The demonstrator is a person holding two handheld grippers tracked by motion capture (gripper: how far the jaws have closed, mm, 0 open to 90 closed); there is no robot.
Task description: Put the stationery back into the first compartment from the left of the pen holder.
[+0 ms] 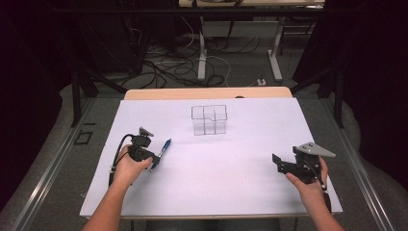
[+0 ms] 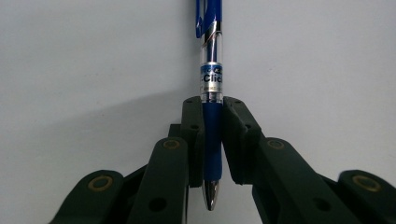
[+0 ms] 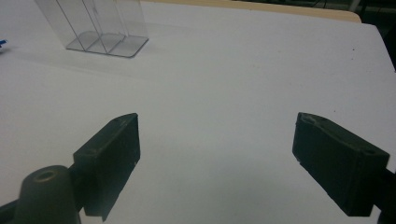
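Left gripper view looks straight down the jaws of the left gripper (image 2: 212, 140), which are clenched on the blue pen (image 2: 211, 88). They pinch it at the dark rubber grip, the metal tip pointing back toward the camera and the clip end pointing away over the white table (image 2: 84, 60). From the high view the pen (image 1: 162, 150) sits at the near left of the table (image 1: 216, 183), slanting away to the far right from the left gripper (image 1: 153, 160). Whether it rests on the surface or is just lifted cannot be told.

The right gripper (image 3: 215, 154) has its jaws spread wide with nothing between them. It waits at the near right of the table, well apart from the pen, where the high view shows it (image 1: 281, 163) in the person's hand.

A clear plastic organizer (image 1: 209, 120) with several upright compartments stands at the far middle of the table; the right gripper view catches its base (image 3: 105, 44) at the far left of that picture.

The step in hand looks like the pickup of the pen, with the grip made. The next move likely calls for lifting the pen, carrying it far and right to the organizer, turning it upright, and lowering it into one compartment without knocking the thin walls.
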